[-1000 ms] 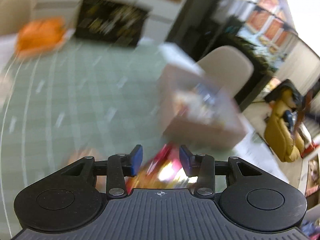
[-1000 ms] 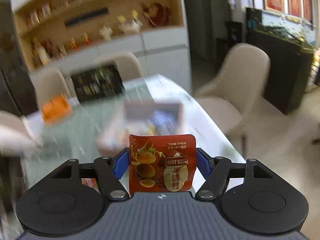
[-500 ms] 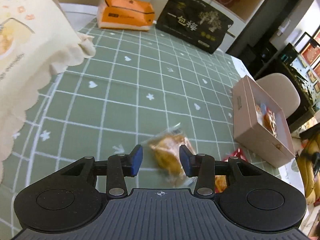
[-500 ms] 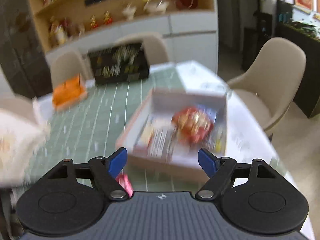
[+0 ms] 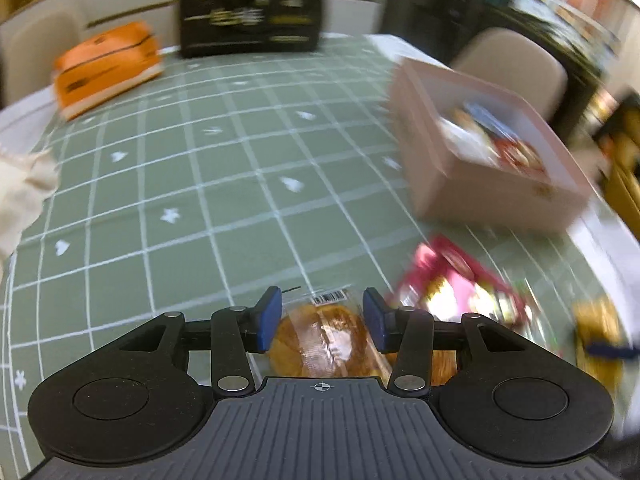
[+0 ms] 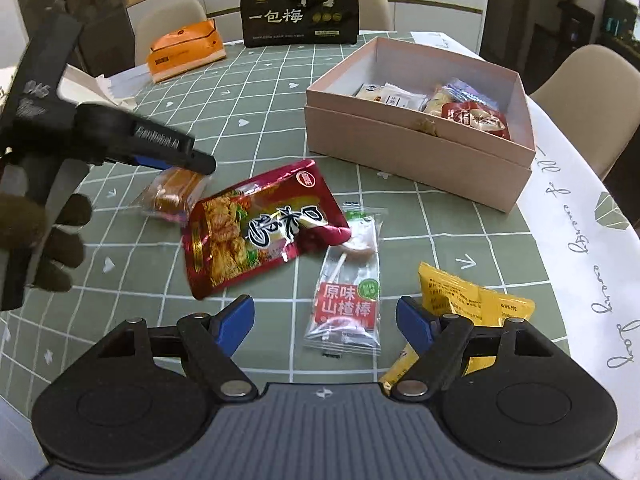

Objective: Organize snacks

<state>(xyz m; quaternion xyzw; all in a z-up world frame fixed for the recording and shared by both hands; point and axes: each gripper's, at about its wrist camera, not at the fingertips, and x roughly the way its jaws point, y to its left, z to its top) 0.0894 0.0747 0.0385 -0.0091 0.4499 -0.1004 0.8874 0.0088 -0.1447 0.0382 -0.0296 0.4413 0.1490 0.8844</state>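
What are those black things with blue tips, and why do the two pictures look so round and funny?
They are two hand-held grabbers, each with a wide-eyed camera behind its fingers, so each picture looks out from one grabber. The left gripper hangs over a clear-wrapped golden pastry, which sits between its jaws; they have just been opening, and the pads are not squeezing it. The right gripper is open and empty above a clear hawthorn-stick packet with a red label. On the green checked tablecloth also lie a shiny red snack pouch, a yellow packet and a pink cardboard box with snacks inside.
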